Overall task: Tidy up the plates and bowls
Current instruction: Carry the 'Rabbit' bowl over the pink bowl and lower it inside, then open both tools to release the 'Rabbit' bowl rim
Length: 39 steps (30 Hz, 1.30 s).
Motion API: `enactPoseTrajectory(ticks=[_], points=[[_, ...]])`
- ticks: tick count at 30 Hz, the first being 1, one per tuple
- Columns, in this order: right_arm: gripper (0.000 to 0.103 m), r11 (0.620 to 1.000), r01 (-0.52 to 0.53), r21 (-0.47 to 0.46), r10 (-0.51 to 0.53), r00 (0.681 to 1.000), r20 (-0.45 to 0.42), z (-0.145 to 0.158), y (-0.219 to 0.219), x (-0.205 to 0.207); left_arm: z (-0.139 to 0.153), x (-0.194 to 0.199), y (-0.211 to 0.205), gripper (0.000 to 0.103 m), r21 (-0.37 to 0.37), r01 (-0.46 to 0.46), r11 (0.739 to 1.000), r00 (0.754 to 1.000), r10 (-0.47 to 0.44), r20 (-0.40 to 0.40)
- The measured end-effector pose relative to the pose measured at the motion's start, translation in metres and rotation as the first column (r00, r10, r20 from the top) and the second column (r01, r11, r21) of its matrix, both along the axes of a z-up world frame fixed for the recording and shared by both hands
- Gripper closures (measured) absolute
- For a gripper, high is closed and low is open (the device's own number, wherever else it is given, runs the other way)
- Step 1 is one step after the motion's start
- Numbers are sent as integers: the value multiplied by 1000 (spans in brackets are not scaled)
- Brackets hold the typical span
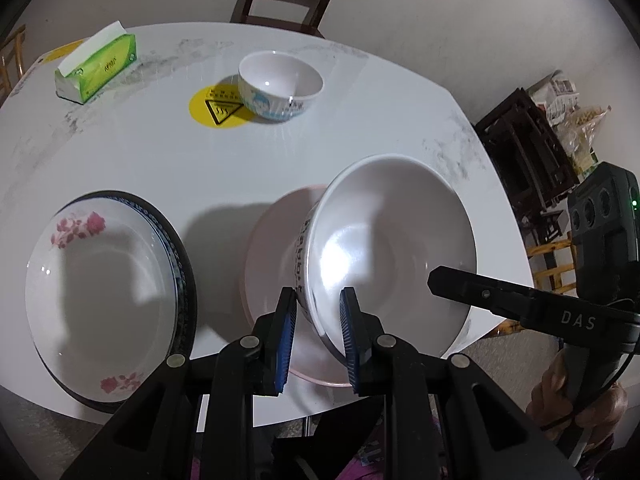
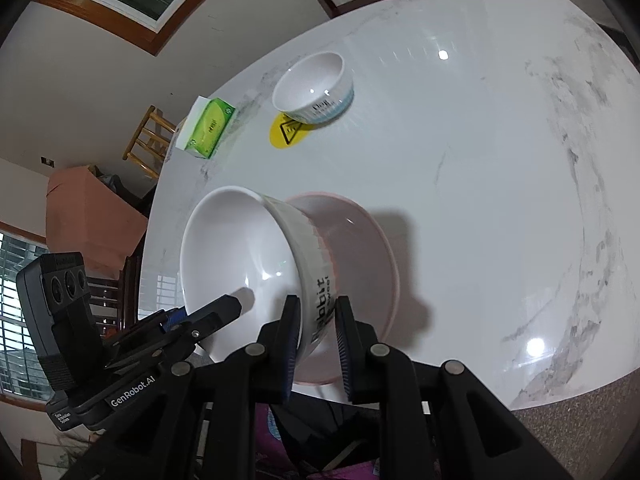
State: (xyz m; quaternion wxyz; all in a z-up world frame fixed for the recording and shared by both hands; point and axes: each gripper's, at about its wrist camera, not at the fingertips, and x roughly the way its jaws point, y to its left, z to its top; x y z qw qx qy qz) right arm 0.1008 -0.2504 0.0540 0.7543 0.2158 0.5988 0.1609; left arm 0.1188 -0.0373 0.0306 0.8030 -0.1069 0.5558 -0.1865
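Observation:
A large white bowl with black lettering on its outside hangs tilted over a pale pink dish on the table. My left gripper is shut on the bowl's near rim, one blue pad inside and one outside. My right gripper is shut on the opposite rim of the same bowl, above the pink dish. Each gripper shows in the other's view: the right gripper and the left gripper. A small white bowl with blue print stands farther back.
A flowered plate lies stacked on a dark-rimmed plate at the table's near left. A green tissue box and a yellow warning sticker are at the back. The white marble table has chairs beyond its far edge.

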Motion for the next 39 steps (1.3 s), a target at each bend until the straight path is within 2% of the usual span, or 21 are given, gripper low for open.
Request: enactPoseTrajectory(ticks=[9,19,35,39], points=[[85,1000,-4,-14,4,1000,-31,-18,0,1,-21,2,-6,84,38,20,999,999,-19,-27],[85,999,-27,-43,25,998,-51,-26,9,4,-30,0,-8,84,63,28,998,999,-25,-47],[85,999,-25,-46,22,998,-62,-33,6,9,-27,-1,-11,77,120,27,992,1000,-27,2],[85,998,-32,-60,29,998,-52,-32,7,7,-28,1,-10,77,114,25,993,1000,-25,3]])
